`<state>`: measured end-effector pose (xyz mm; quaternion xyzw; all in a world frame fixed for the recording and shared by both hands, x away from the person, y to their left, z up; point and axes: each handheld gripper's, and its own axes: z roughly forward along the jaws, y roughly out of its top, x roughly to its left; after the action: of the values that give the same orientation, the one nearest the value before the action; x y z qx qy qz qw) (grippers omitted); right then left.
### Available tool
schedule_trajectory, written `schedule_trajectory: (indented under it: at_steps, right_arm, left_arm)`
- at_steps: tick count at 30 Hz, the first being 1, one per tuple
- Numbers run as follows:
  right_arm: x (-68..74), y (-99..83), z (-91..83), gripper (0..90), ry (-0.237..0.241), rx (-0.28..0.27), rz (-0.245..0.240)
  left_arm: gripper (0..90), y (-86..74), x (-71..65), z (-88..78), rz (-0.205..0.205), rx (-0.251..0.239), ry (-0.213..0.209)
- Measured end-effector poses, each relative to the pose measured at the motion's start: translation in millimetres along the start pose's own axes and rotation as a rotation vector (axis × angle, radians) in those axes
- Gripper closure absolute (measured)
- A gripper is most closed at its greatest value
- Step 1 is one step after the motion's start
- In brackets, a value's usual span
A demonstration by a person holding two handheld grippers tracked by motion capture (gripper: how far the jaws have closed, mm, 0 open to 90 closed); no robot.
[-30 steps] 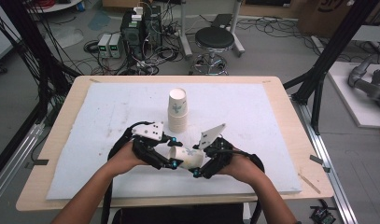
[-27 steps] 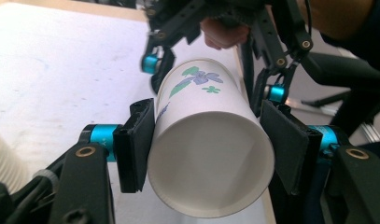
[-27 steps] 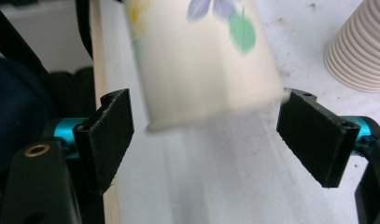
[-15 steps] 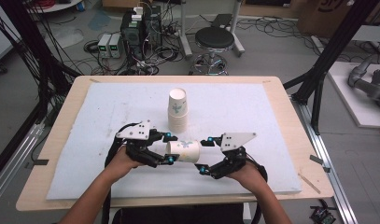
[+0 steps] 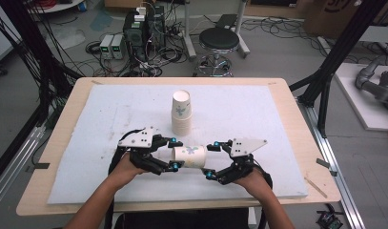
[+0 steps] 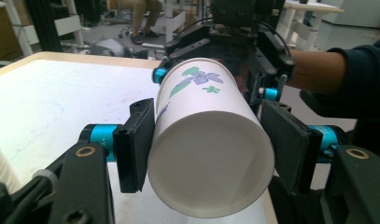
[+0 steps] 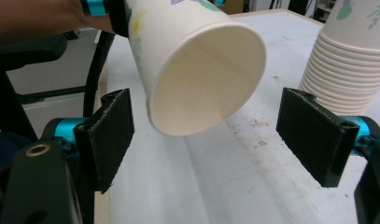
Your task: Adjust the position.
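A white paper cup [image 5: 189, 156] with a flower print lies on its side above the white mat [image 5: 258, 119], in front of the stack. My left gripper [image 5: 174, 153] is shut on it. In the left gripper view the cup's base [image 6: 211, 154] faces the camera and both pads [image 6: 136, 140] press its sides. My right gripper [image 5: 209, 161] stands open just right of the cup's mouth. In the right gripper view the cup's open mouth [image 7: 206, 79] hangs between and beyond the wide-apart pads [image 7: 313, 133], touching neither.
A tall stack of nested paper cups [image 5: 181, 112] stands upright mid-mat behind the grippers, also at the stack [image 7: 351, 56] on the right in the right gripper view. The wooden table edge [image 5: 296, 114] frames the mat. A stool [image 5: 219, 40] and cables lie beyond.
The right gripper has drawn away to the right and levelled, leaving the cup lying exposed in the left gripper. The left hand has stayed about where it was.
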<state>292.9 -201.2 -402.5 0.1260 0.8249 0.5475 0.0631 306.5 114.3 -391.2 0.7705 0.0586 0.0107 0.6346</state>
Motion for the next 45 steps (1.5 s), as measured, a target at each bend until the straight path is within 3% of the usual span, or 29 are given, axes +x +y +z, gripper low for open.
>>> schedule_trajectory:
  at_steps: [11,18,23,25,27,29,32,33,38,45]
  right_arm:
    - [0.9,0.9,7.9,20.7,0.07,-0.017,-0.016]
    - [-1.7,-0.1,3.2,30.2,0.126,-0.054,-0.003]
    - [-2.6,0.3,1.4,33.6,0.128,-0.079,-0.014]
    - [-3.6,0.3,0.1,35.3,0.129,-0.078,0.0]
    - [-4.0,0.4,0.3,35.2,0.136,-0.074,0.016]
    - [-5.6,1.5,1.6,36.1,0.146,-0.043,0.055]
    - [-5.4,2.5,2.5,36.5,0.148,-0.022,0.062]
    - [-5.2,4.1,3.4,36.8,0.152,-0.006,0.068]
    - [-4.5,6.8,4.2,36.8,0.148,0.023,0.067]
    - [-6.6,12.1,3.8,36.9,0.108,0.056,0.058]
  left_arm:
    - [37.4,0.3,-3.1,6.6,0.005,-0.019,-0.055]
    - [37.4,-4.4,-0.9,6.4,-0.016,-0.064,-0.076]
    - [37.3,-7.8,0.6,5.5,-0.032,-0.092,-0.085]
    - [35.8,-8.7,1.8,5.3,-0.056,-0.079,-0.072]
    - [32.2,-8.9,1.5,6.2,-0.084,-0.064,-0.033]
    - [19.4,-8.1,0.8,7.6,-0.116,-0.013,0.01]
    - [16.5,-7.0,1.1,7.3,-0.14,0.015,0.025]
    - [16.1,-5.3,0.3,6.4,-0.127,0.044,0.033]
    - [16.1,-1.3,-1.5,3.0,-0.106,0.075,0.034]
    - [16.1,5.4,-2.7,-2.5,-0.07,0.14,0.043]
